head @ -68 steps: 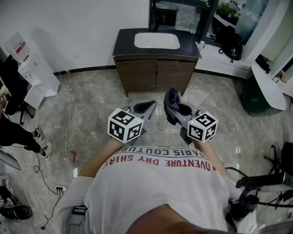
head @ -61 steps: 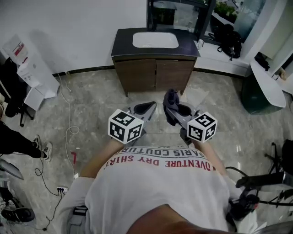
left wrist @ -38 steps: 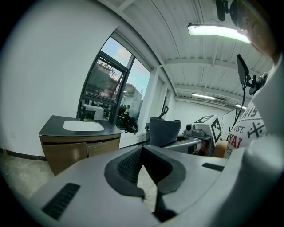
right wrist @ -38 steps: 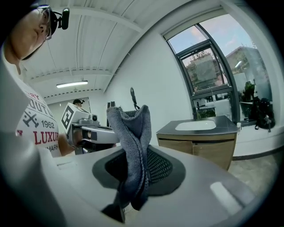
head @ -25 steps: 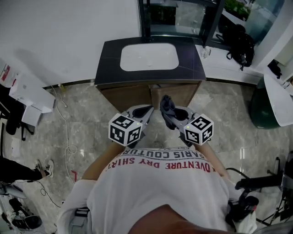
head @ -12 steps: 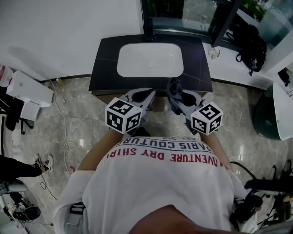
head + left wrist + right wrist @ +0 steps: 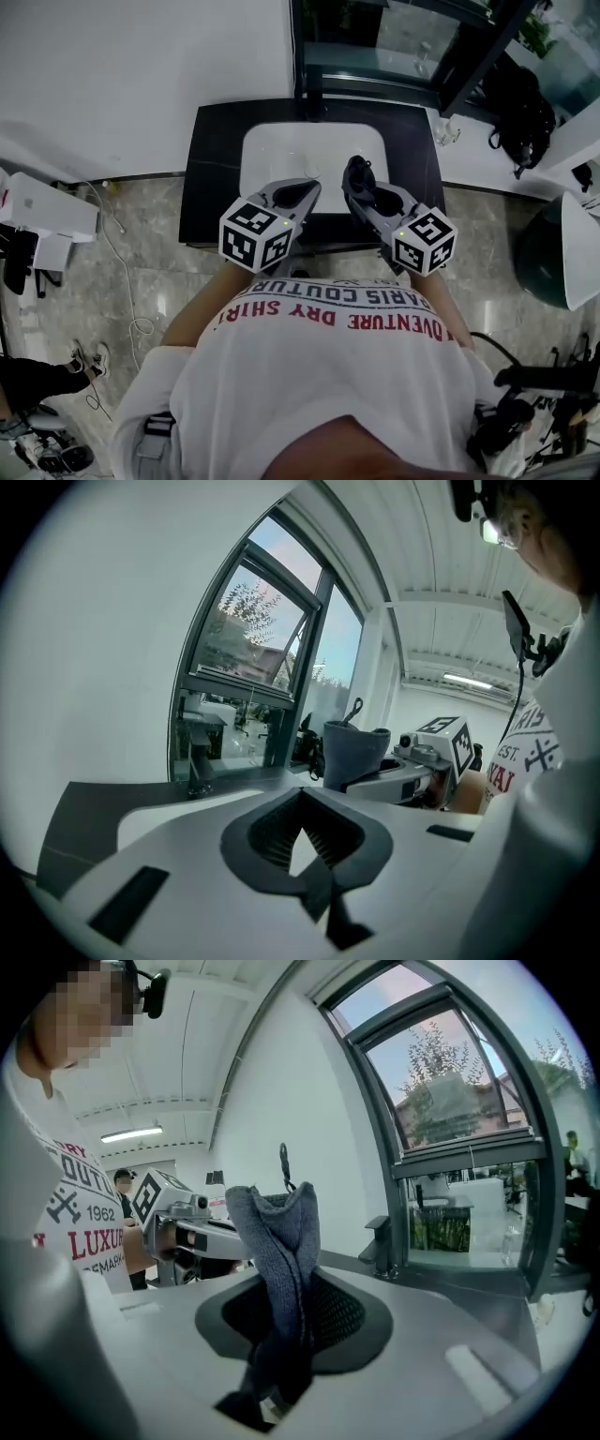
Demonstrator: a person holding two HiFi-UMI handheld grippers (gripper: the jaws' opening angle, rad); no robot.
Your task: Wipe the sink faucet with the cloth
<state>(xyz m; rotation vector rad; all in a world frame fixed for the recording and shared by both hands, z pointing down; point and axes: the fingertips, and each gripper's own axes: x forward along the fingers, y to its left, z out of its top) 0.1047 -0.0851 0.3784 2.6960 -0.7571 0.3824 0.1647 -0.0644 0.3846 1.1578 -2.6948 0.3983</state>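
Observation:
In the head view a white sink basin (image 7: 281, 150) is set in a black countertop (image 7: 211, 169). A dark faucet (image 7: 313, 97) stands at its back edge, against the window. My right gripper (image 7: 355, 175) is shut on a grey-blue cloth (image 7: 359, 174) over the basin's near right part. In the right gripper view the cloth (image 7: 277, 1241) sticks up from the jaws, and the faucet (image 7: 382, 1239) lies ahead to the right. My left gripper (image 7: 298, 191) is shut and empty over the basin's front edge. The faucet (image 7: 197, 767) lies ahead to its left.
A dark-framed window (image 7: 394, 47) rises behind the counter. A small bottle (image 7: 448, 131) stands on the white sill to the right, and a black bag (image 7: 520, 94) lies beyond it. A white box (image 7: 42, 208) and cables (image 7: 117, 248) are on the marble floor at left.
The person has walked up to the vanity. The sink has gone from far ahead to right under both grippers. The right gripper has kept hold of the cloth throughout.

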